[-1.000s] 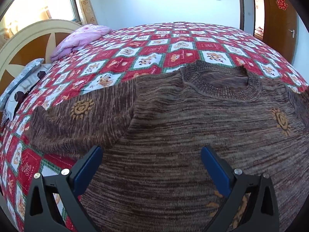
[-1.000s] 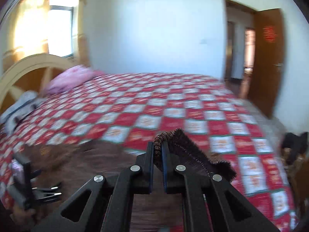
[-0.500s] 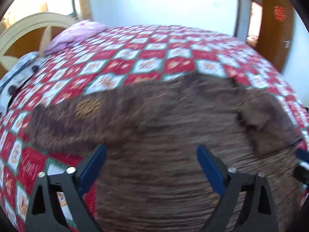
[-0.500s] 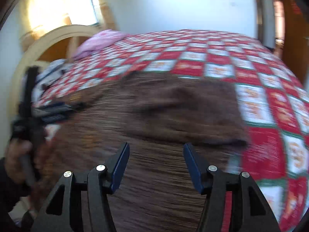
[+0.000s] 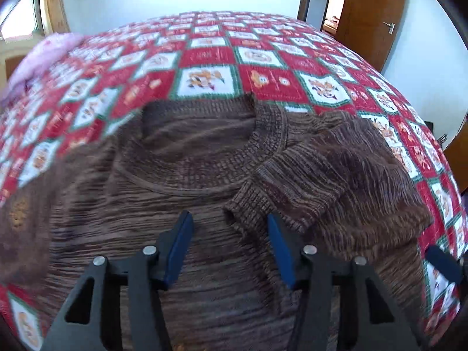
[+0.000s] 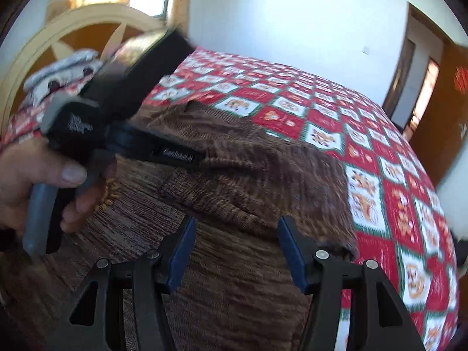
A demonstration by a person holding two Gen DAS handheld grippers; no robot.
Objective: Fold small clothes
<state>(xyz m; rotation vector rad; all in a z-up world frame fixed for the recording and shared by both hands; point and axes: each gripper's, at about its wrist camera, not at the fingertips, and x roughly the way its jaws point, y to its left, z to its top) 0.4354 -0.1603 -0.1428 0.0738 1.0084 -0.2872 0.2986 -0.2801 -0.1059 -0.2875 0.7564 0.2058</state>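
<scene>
One sleeve folded in, the rest of the sweater still to fold.
The brown knit sweater [image 5: 181, 204] lies flat on the patchwork quilt [image 5: 263, 67], its right sleeve [image 5: 330, 175] laid across the chest; the left gripper [image 5: 229, 234] has just been closing but clamps nothing, and the right gripper [image 6: 237, 237] stands apart and empty.

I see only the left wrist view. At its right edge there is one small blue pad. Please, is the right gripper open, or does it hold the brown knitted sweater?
Observer: The right gripper is open. Its jaws have just been opening, and no cloth is pinched between them.
Operator: Where does it point?
Observer: At the body of the brown knitted sweater, just below the folded sleeve that lies across the chest.
Operator: Is there something at the head of the bed that I miss?
Observer: A grey and white patterned pillow lies in front of the cream arched headboard.
</scene>
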